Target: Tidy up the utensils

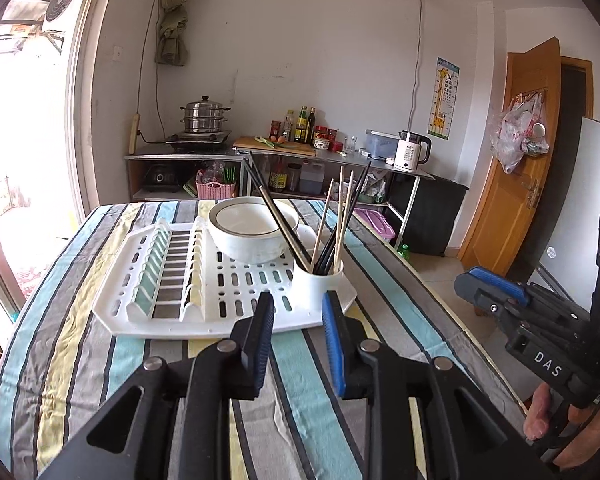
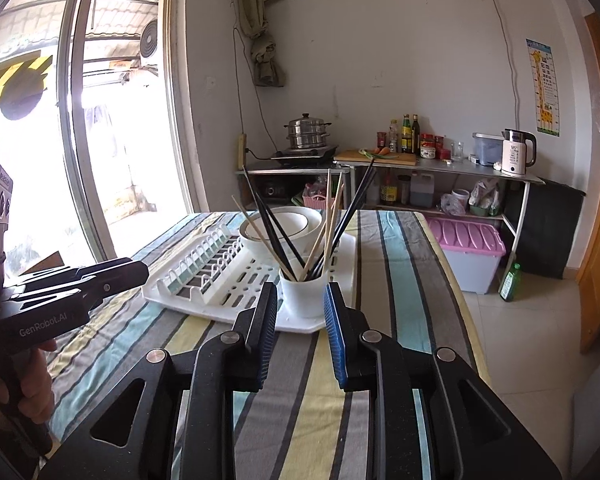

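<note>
Showing green bottle [image 2: 510,282] on floor: right wrist view only.

A soft, slightly wrinkled striped cloth [image 1: 100,344] covers the table. The white slotted drying rack [image 1: 236,280] and its round utensil cup [image 1: 318,282] look like smooth matt plastic. The white bowl [image 1: 252,236] shines like glazed ceramic. Pale chopsticks [image 1: 340,216] look wooden; dark ones [image 1: 276,220] glossy.

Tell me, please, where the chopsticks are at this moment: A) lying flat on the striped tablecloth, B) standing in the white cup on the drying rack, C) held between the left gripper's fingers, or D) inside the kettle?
B: the chopsticks stand splayed in the white cup on the drying rack.
</note>
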The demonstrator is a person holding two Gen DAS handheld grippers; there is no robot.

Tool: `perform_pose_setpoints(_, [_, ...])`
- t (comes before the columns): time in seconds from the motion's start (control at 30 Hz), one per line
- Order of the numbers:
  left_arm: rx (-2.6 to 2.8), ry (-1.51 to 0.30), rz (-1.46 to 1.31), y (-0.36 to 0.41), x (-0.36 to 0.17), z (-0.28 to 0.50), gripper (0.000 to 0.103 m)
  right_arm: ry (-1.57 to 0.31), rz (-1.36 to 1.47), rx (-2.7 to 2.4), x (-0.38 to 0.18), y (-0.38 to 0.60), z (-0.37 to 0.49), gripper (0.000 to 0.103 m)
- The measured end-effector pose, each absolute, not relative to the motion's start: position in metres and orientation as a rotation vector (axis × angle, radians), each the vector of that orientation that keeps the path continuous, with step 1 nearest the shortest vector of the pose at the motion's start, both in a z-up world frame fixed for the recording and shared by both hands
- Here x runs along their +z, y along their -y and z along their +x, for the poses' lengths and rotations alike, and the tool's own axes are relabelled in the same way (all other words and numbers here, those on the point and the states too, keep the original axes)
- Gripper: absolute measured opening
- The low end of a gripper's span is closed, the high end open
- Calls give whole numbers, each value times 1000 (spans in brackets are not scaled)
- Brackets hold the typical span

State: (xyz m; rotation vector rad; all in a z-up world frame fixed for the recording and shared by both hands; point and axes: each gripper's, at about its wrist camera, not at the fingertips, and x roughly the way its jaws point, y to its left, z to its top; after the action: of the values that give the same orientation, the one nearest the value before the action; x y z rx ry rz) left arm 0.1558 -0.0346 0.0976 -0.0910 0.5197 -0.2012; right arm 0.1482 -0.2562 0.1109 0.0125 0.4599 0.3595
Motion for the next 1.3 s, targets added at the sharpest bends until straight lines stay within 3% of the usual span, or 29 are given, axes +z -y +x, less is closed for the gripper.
perform_pose_setpoints(0.63, [-130,-531,-65,33,45,50,26,-467,-11,335,71,245,42,25])
perform_pose_setpoints(1.3, [-125,-535,-58,41,34,35,26,-485,-17,331,63,245,32,25])
